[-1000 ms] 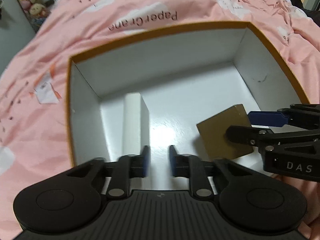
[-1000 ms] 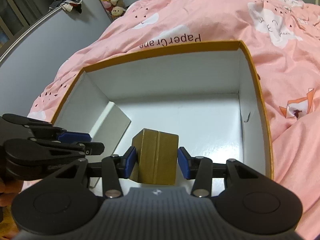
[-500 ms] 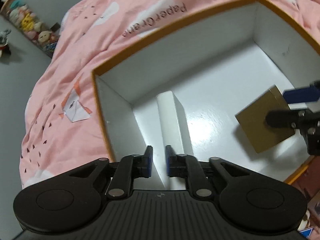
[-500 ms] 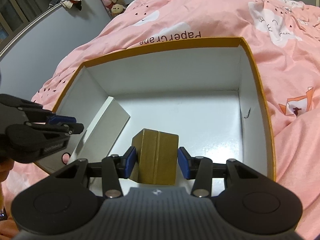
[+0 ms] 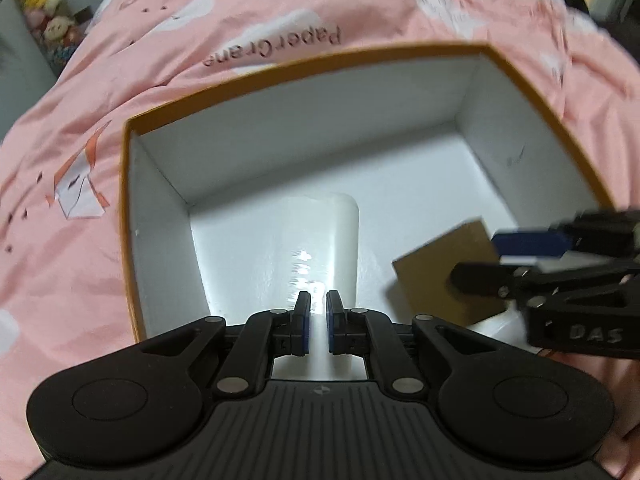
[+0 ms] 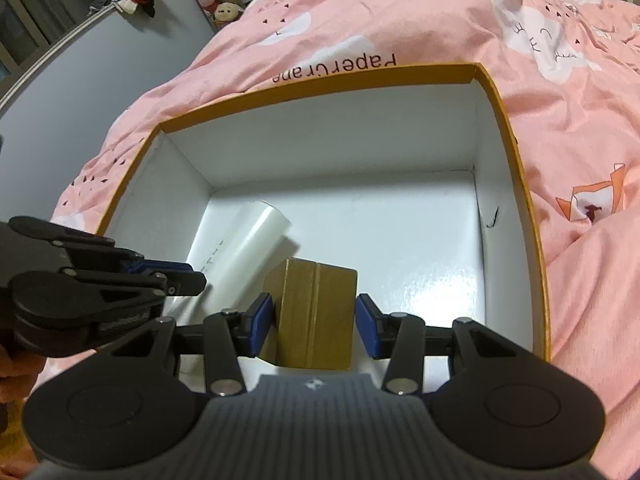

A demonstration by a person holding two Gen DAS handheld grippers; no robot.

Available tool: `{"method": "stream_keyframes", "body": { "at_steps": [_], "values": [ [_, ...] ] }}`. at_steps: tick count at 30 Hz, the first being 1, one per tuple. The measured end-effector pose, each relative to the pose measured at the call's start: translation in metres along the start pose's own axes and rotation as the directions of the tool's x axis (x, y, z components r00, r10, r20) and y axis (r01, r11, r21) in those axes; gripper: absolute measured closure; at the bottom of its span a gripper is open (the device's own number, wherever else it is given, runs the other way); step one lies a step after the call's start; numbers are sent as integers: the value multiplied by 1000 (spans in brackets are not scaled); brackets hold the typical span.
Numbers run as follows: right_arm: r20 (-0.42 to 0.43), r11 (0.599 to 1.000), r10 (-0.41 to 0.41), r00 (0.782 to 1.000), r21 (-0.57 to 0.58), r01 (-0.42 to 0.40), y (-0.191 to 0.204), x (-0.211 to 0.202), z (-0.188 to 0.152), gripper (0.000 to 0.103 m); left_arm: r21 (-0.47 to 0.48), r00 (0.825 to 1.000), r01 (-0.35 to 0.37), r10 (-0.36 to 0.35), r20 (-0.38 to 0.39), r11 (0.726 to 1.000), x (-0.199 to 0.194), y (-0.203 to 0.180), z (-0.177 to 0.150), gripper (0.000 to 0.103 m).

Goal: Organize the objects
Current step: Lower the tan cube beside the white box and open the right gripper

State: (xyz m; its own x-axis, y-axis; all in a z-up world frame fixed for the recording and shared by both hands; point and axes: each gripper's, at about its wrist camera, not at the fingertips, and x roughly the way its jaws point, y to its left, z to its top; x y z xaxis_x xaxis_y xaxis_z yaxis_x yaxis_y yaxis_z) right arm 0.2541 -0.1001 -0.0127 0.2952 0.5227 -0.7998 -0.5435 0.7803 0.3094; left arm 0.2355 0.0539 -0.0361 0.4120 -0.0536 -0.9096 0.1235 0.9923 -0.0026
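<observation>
Two items seen inside the orange-rimmed box [image 6: 516,128]

The brown box [image 6: 316,316] is flanked by the parted right tongs [image 6: 316,322]; the left tongs [image 5: 318,322] are nearly closed, empty, above the white roll [image 5: 320,240].

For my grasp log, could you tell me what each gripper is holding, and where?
Right gripper straddles the brown box without visible contact; left gripper holds nothing.
</observation>
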Motion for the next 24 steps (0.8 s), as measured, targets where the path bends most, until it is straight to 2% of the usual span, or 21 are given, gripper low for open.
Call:
{"method": "stream_keyframes", "body": {
  "at_steps": [4,6,10,13,16,24],
  "values": [
    [-15,1000,-27,1000,-4,27,4,5,3,55,-94,992,33,-21,121,995,-31,13,-10,94],
    [-21,998,-65,998,-6,65,8,9,8,55,-132,979,43,-16,201,990,-49,23,-15,94],
    [-9,989,-147,989,-25,147,18,18,22,55,-233,949,10,64,308,972,-74,51,-19,94],
    [-11,980,-186,983,-69,185,29,31,31,55,-309,945,-1,103,312,951,-75,71,-21,92],
    [-8,974,-198,980,-115,196,42,41,35,56,-380,947,38,88,309,924,-65,88,-24,93],
    [-54,971,-99,994,-222,85,70,50,39,56,-392,949,88,42,312,916,-53,96,-38,92]
  ]
}}
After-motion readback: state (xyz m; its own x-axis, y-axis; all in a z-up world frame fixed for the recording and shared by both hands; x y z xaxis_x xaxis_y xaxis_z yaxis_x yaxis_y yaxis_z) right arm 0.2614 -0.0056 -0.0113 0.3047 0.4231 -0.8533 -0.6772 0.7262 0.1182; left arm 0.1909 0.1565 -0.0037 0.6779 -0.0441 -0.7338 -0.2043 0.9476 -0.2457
